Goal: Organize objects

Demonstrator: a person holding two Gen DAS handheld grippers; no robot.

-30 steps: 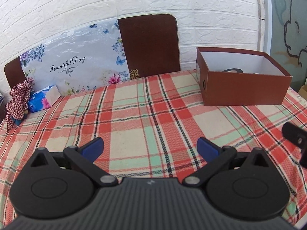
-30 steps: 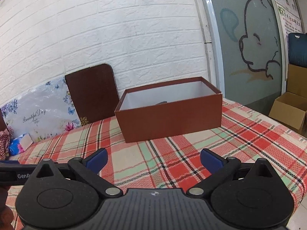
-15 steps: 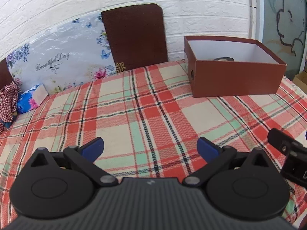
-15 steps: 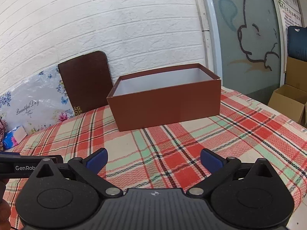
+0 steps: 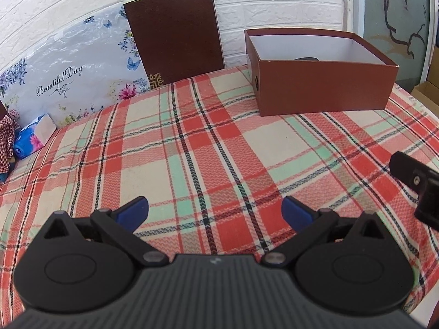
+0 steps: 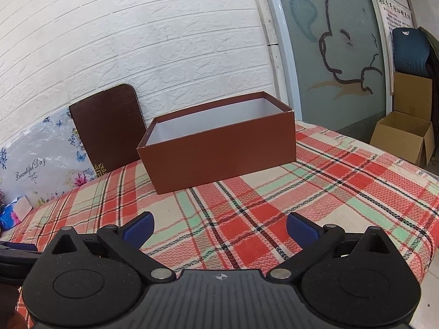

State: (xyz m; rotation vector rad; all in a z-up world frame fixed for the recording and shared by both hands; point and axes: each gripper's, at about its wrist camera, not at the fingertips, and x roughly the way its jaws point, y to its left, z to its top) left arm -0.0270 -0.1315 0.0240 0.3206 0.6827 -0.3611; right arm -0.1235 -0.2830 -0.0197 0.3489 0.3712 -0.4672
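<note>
An open brown cardboard box (image 5: 321,87) with a white inside stands at the far right of the plaid-clothed table (image 5: 208,148); it also shows in the right wrist view (image 6: 219,148). A dark object (image 5: 306,59) lies in it, mostly hidden by the near wall. My left gripper (image 5: 214,210) is open and empty, low over the cloth, well short of the box. My right gripper (image 6: 220,227) is open and empty, in front of the box. Part of the right gripper's black body (image 5: 417,183) shows at the right edge of the left wrist view.
A brown board (image 5: 175,35) and a floral plastic bag (image 5: 65,82) lean on the white brick wall. A blue tissue pack (image 5: 33,137) and a checked cloth (image 5: 6,142) lie at far left. An open cardboard carton (image 6: 403,137) stands on the floor beyond the table's right edge.
Both views have shifted: the box now sits further left in the left wrist view and closer in the right wrist view. Both grippers stay open and empty.
</note>
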